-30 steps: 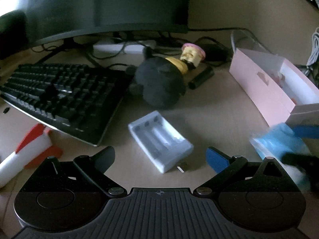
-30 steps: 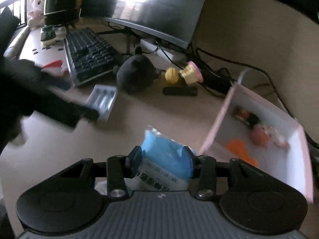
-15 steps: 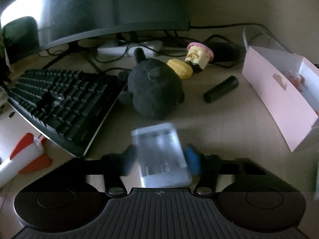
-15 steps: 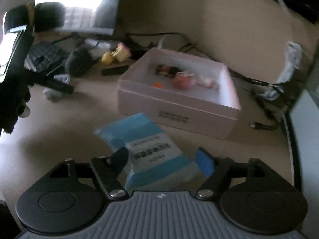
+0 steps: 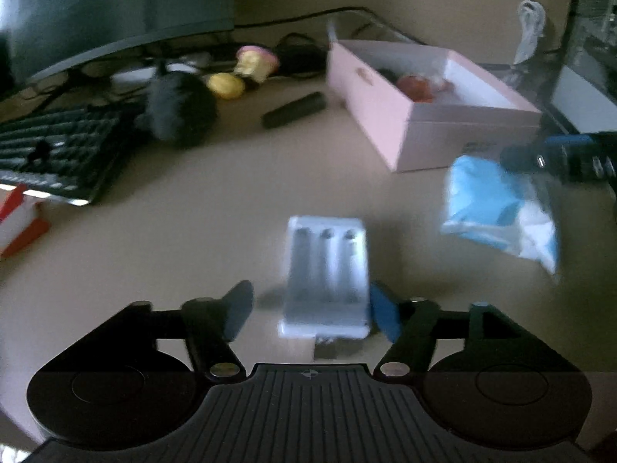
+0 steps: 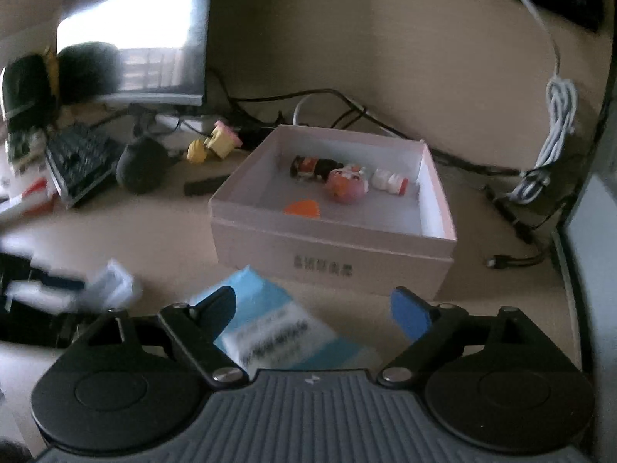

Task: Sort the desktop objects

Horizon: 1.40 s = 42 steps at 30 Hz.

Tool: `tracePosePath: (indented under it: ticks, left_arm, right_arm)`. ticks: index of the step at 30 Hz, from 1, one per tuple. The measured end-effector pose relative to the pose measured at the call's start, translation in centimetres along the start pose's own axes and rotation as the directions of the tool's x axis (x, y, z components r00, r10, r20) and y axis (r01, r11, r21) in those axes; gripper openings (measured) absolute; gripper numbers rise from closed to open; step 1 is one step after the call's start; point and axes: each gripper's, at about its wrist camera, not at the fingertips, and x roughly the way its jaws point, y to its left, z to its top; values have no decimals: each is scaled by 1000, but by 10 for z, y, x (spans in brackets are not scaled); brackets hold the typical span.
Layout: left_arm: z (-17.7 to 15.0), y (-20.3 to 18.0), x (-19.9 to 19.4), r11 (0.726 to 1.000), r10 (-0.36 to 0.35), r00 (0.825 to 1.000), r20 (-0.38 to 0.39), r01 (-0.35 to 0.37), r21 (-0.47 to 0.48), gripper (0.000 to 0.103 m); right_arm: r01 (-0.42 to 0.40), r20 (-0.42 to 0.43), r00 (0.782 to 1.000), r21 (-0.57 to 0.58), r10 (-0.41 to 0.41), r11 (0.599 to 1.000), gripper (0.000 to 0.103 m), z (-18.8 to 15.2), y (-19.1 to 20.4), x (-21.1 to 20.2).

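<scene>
A white battery charger (image 5: 327, 274) lies on the beige desk between the fingers of my left gripper (image 5: 312, 310); the jaws stand apart, the right pad touching it and a gap on the left. It shows blurred in the right wrist view (image 6: 110, 283). A blue-and-white tissue pack (image 6: 270, 332) lies on the desk under my right gripper (image 6: 314, 314), which is open. The pack also shows in the left wrist view (image 5: 497, 212). A pink open box (image 6: 435, 227) holds small toy figures (image 6: 345, 185).
A black plush (image 5: 177, 110), a yellow toy (image 5: 225, 85), a pink-capped figure (image 5: 256, 61) and a black cylinder (image 5: 295, 110) lie behind. A keyboard (image 5: 58, 146) and monitor (image 5: 112, 11) stand at left, a red-white object (image 5: 19, 216) at the left edge. Cables (image 6: 547, 146) hang right.
My left gripper carried the charger right toward the box and has opened around it. My right gripper has let go of the tissue pack and opened wider.
</scene>
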Motion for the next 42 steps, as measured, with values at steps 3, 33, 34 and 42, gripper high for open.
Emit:
tracePosePath:
  ticks: [3, 33, 34, 42]
  left_arm:
    - [-4, 13, -9, 998, 63, 998, 4, -63, -27, 81]
    - [-6, 3, -29, 998, 8, 999, 41, -5, -70, 98]
    - [-7, 6, -31, 997, 17, 999, 41, -14, -80, 98]
    - [-16, 35, -35, 984, 68, 998, 7, -66, -166, 99]
  right_arm:
    - [-36, -13, 999, 33, 36, 999, 89, 13, -1, 20]
    - [-139, 57, 988, -35, 141, 990, 90, -1, 16, -10]
    - [-137, 49, 989, -23, 138, 990, 90, 6, 19, 2]
    - [-228, -28, 973, -59, 227, 972, 92, 31, 61, 58]
